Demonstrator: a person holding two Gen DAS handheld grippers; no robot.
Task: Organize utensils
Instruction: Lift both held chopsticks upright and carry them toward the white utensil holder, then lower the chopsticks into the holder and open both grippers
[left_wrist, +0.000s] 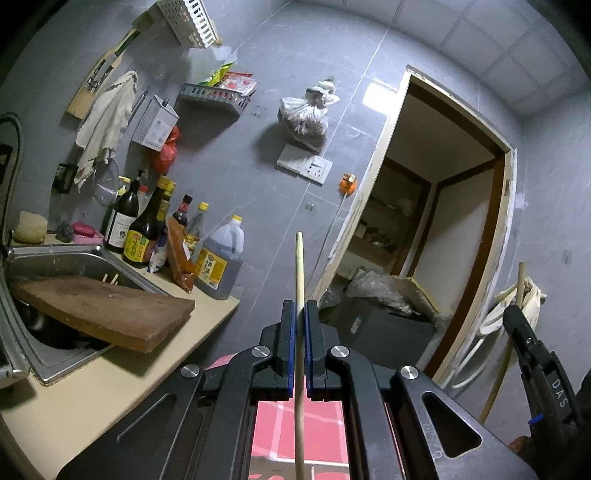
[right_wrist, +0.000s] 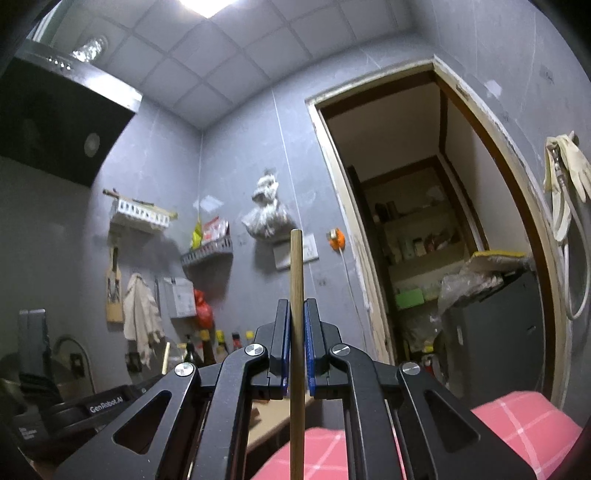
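Left fingers: left gripper (left_wrist: 300, 306) is clamped right down on a pale chopstick (left_wrist: 299, 273), its blue pads pinching the shaft, the tip standing out at 12 o'clock past the fingertips and the rest running back under the camera.
Right fingers: same story on the right gripper (right_wrist: 296, 306), closed tight on a darker wooden stick (right_wrist: 296, 266), also aimed at 12 o'clock.
Why held so: gripped mid-shaft and lengthwise, each stick stays in line with its fingers, so I'd judge it's easy to steer tip-first into a holder.
Cross view: at 3 o'clock in the left camera, the other gripper shows with its stick poking up.
Worktop: beige worktop (left_wrist: 110, 380) at 8 o'clock, a wooden chopping board (left_wrist: 107, 310) bridging the steel sink (left_wrist: 55, 258).
More utensils: two stick ends (left_wrist: 110, 278) peek up behind the board at 9 o'clock.
Bottles: sauce bottles (left_wrist: 147, 229) are parked against the wall, clear of the sink.
Wall: white slotted basket (left_wrist: 188, 22) at 11 o'clock, high up; possibly the destination, can't tell.
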